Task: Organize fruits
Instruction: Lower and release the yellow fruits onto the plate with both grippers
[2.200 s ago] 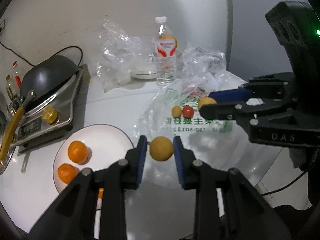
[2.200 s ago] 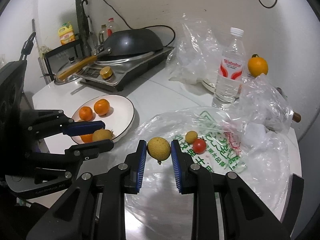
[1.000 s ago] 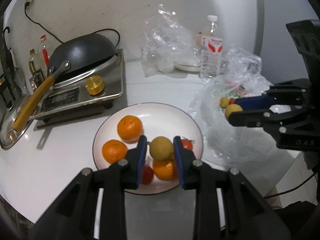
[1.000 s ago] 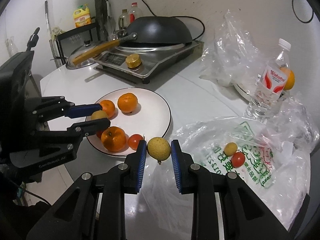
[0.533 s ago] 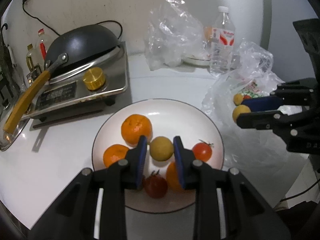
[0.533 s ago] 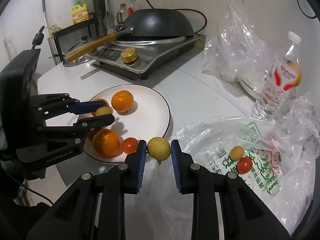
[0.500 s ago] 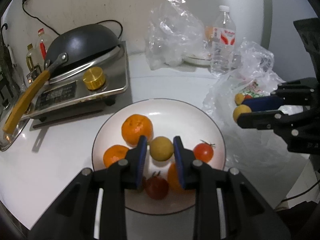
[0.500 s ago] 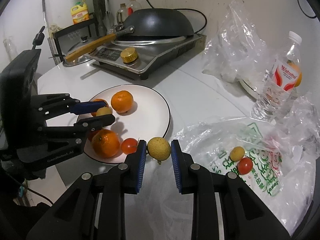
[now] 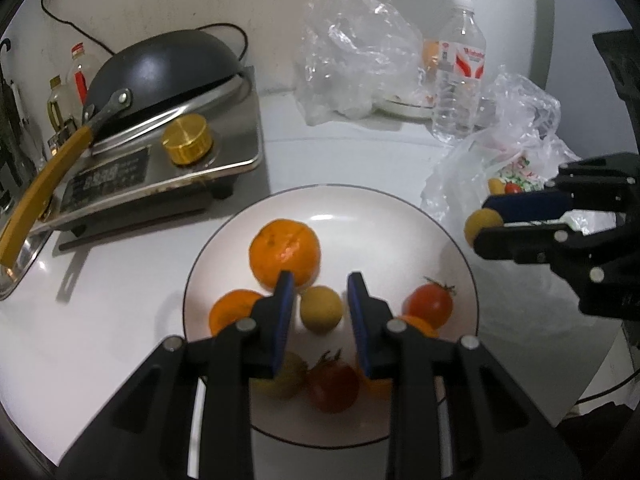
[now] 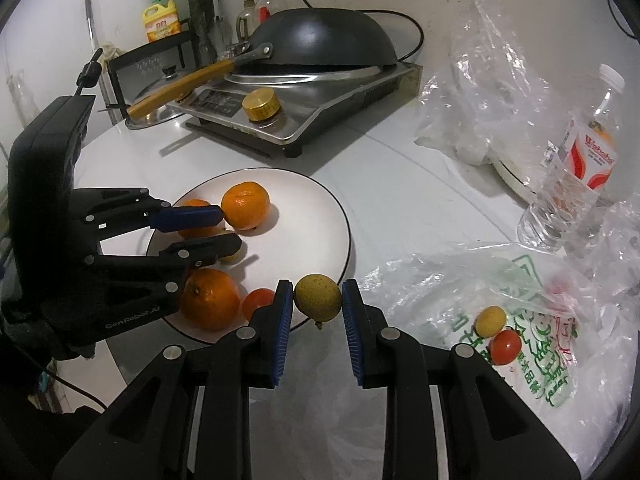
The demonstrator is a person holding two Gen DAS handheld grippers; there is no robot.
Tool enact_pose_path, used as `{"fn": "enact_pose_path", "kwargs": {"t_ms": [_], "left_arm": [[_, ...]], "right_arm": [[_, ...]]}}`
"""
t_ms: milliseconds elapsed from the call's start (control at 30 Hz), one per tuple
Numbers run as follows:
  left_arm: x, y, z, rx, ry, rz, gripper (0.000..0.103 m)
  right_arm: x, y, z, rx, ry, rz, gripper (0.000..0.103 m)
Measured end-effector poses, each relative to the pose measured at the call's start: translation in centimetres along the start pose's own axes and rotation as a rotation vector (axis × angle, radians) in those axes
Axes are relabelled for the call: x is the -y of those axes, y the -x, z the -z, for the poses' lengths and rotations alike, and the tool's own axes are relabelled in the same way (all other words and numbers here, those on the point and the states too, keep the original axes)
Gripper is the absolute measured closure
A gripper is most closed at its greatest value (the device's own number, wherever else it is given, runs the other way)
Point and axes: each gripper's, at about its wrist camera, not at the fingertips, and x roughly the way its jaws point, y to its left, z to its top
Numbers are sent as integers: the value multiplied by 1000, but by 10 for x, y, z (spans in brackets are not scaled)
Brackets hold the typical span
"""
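A white plate holds oranges, tomatoes and a small yellow-green fruit. My left gripper is open over the plate, with gaps between its pads and that yellow-green fruit, which rests on the plate. My right gripper is shut on another yellow-green fruit just above the plate's near rim. It also shows in the left wrist view. A small yellow fruit and a tomato lie on a plastic bag.
An induction cooker with a black wok stands behind the plate. A water bottle, crumpled clear bags and a white dish with an orange are at the back right. The table edge is close at the front left.
My left gripper has lowered to the plate and opened, letting its yellow-green fruit rest there. My right gripper has moved closer to the plate with its fruit still held.
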Motion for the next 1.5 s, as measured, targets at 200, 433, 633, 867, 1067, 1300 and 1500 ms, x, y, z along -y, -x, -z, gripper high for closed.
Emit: {"fn": "enact_pose_path", "kwargs": {"t_ms": [200,433,633,867,1067,1300,1500], "left_arm": [[-8,12,-1,45,18,15,74],[-25,20,4,62,62,8,74],[-36,26,7,81,87,10,73],[-44,29,10,89,107,14,72],[-49,32,13,92,118,11,71],[-49,36,16,94,128,14,71],[-48,38,17,95,131,10,67]], "right_arm": [[-7,-5,-7,-2,12,-1,76],[-23,-16,-17,-11,35,-17,76],[-32,-29,-23,-27,41,-35,76],[-42,-42,-29,-49,25,-82,76],[-48,-55,-30,-79,2,-104,76],[-52,-61,-29,-101,-12,-114,76],[-52,-59,-29,-106,-18,-112,76]]}}
